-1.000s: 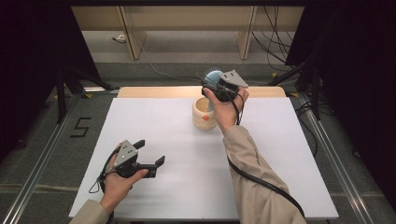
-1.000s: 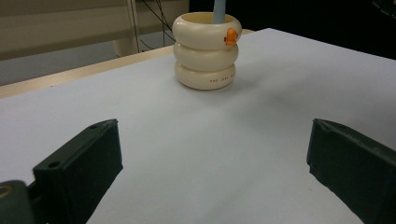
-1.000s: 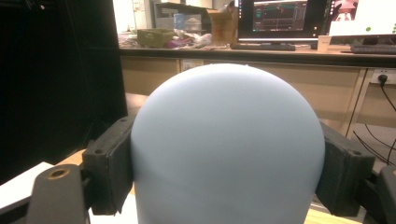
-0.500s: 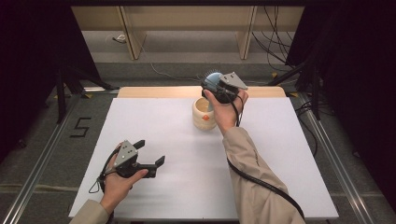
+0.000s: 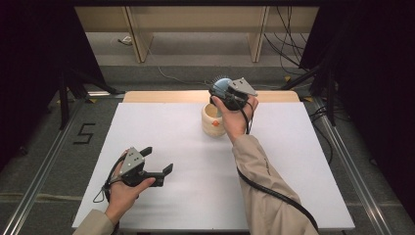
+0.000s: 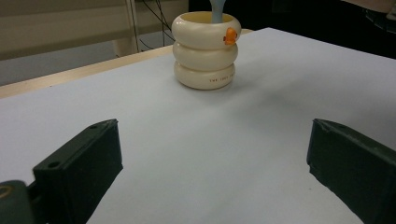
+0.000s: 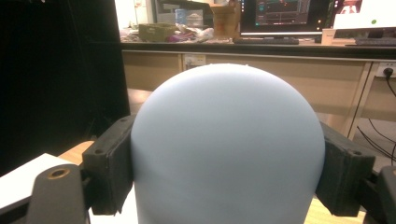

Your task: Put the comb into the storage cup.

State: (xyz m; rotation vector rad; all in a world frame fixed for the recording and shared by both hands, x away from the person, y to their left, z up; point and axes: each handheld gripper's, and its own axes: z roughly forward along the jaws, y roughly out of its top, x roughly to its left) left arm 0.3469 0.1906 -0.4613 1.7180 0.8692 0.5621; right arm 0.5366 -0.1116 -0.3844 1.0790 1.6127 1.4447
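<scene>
The left gripper (image 5: 155,163) sits low over the near left part of the white table (image 5: 186,196), held in the person's left hand (image 5: 122,193). Its two black jaws are spread wide with nothing between them; in the left gripper view they rise as blunt, matte, blocky wedges at either side, with smooth pale tabletop showing through the gap. A grey three-cornered plate lies on top of this gripper.

Well ahead of those jaws, toward the far middle of the table, stands a cream holder (image 6: 206,49). It is glossy and shaped like three stacked rounded rings, open at the top, with a small orange knob at its upper rim and fine lettering on the lowest ring. A pale blue handle (image 6: 216,10) rises out of its mouth.

Just right of the holder and above it, the right gripper (image 5: 224,93) is held up in the person's right hand (image 5: 235,117), the beige sleeve running back down to the near edge. Its jaws are clamped on a pale blue brush (image 7: 228,144), one black pad pressed to each side. In the right gripper view the brush head is a smooth, matte, domed shape; the high view shows short dark bristles along its far edge. A wooden strip (image 5: 161,96) borders the table's far side.
</scene>
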